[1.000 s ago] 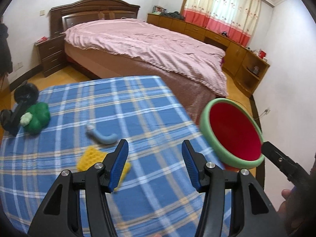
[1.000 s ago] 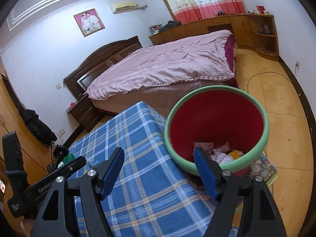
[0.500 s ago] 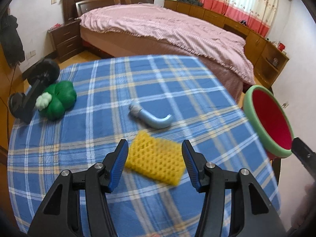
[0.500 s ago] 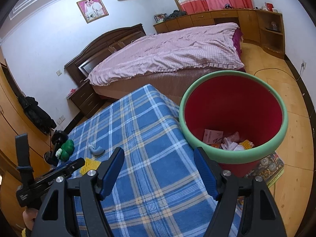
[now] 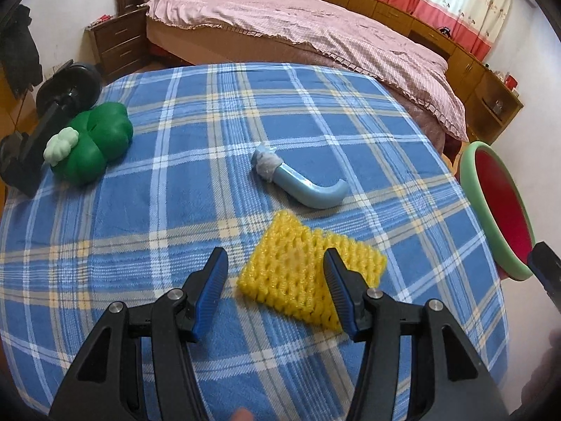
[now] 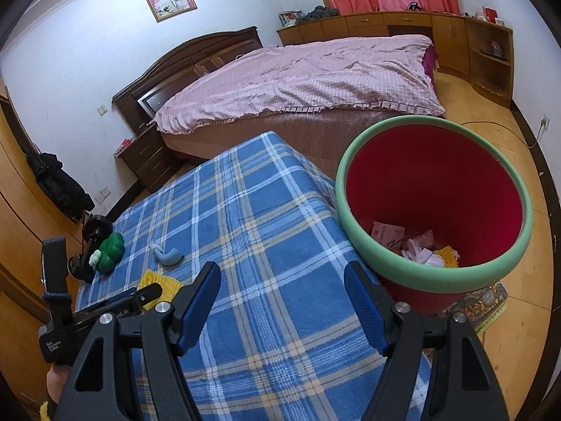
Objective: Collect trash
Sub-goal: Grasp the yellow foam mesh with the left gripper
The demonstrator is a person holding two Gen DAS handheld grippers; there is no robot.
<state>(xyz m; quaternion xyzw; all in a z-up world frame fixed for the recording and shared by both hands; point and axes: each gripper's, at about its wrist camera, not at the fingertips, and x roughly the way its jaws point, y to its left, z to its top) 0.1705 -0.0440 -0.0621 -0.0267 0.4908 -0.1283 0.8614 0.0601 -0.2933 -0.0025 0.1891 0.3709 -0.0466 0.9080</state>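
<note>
So right now the step looks like the reach for the next bit of trash: the left hand-held gripper [image 5: 275,277] is angled down over the yellow foam net [image 5: 308,277] on the blue plaid tabletop [image 5: 175,231], jaws apart at a middling width and nothing in them. The net sits partly between the blue pads, more toward the right one, which covers part of it, and I can't tell if a pad is touching it. My guess for the next move: drop a touch lower, centre the net between the pads, then close gently since that foam mesh will squash and could slip out flat against the cloth

The right hand-held gripper [image 6: 282,298] hangs empty and open fairly wide, over the tabletop edge just beside the red bin [image 6: 434,210] with the green rim, which stands on the floor next to the tabletop

Count on the tabletop: one yellow foam net, one curved blue tube [image 5: 301,184], one green plush toy [image 5: 93,140]. One bin, already holding some scraps, including a card and another yellow bit
</note>
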